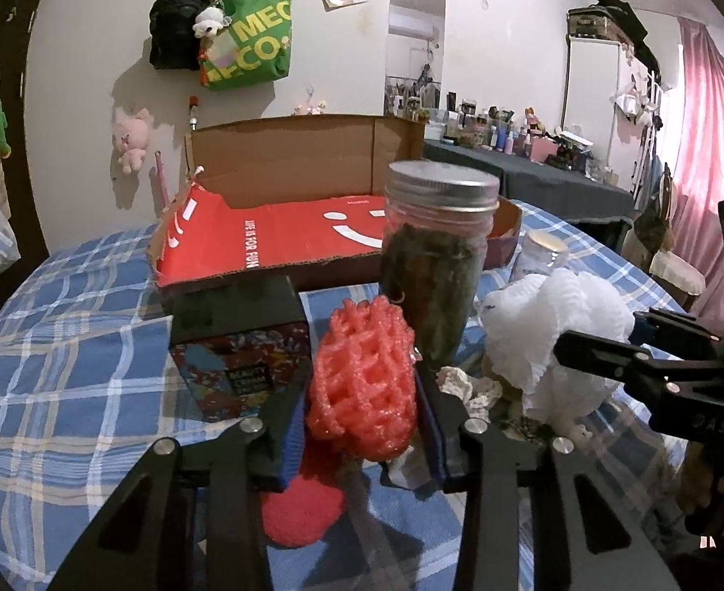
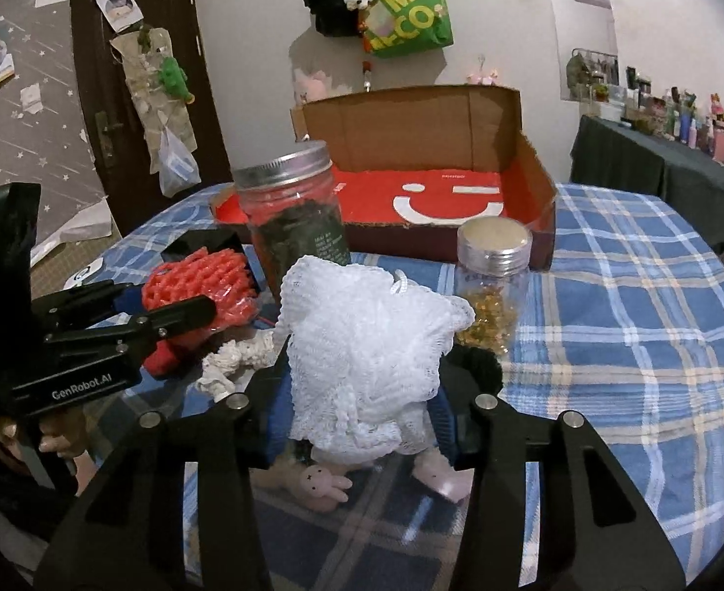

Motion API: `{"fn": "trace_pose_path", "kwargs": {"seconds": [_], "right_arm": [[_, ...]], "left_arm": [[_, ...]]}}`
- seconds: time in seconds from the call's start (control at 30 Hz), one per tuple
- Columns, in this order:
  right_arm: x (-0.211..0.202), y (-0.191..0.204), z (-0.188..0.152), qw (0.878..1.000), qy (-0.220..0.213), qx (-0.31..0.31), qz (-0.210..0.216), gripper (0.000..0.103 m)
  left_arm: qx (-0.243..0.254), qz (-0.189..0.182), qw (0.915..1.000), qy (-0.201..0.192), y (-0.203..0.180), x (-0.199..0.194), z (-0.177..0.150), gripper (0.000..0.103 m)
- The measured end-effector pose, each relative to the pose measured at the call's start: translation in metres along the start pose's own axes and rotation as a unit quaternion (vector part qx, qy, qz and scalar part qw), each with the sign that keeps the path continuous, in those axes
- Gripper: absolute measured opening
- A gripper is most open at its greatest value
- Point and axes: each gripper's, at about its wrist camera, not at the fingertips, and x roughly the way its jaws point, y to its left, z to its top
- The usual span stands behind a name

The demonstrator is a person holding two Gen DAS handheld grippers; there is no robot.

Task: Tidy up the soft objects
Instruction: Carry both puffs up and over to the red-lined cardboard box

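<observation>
While both grippers clamp soft things, the cardboard box (image 2: 534, 182) lies ahead
Left gripper (image 1: 362, 384) squeezes red foam netting (image 1: 362, 374); right gripper (image 2: 362, 394) squeezes white mesh puff (image 2: 362, 344)

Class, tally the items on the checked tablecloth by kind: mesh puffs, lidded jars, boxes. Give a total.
Mesh puffs: 2, red mesh puff, white mesh puff
Lidded jars: 2, dark-filled jar, yellow-filled jar
Boxes: 2, cardboard box, black box
Total: 6
</observation>
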Motion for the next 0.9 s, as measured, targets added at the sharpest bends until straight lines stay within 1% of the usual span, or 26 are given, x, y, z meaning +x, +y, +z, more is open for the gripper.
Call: {"fn": "trace_pose_path", "kwargs": {"seconds": [0.3, 0.6, 0.7, 0.9], "right_arm": [[-0.022, -0.001, 0.01, 1.0, -0.019, 0.001, 0.0, 0.044], [-0.043, -0.002, 0.031, 0.999, -0.052, -0.011, -0.003, 0.044], [-0.047, -0.005, 0.042, 0.998, -0.062, -0.013, 0.0, 0.044], [-0.049, -0.012, 0.067, 0.996, -0.081, -0.024, 0.0, 0.044]], "left_arm": [[-0.001, -0.003, 0.9998, -0.019, 0.003, -0.027, 0.008, 0.041], [0.003, 0.002, 0.9994, -0.035, 0.009, -0.043, 0.023, 0.041], [0.003, 0.005, 0.999, -0.045, 0.013, -0.048, 0.033, 0.041], [0.019, 0.012, 0.9973, -0.07, 0.018, -0.053, 0.06, 0.041]]}}
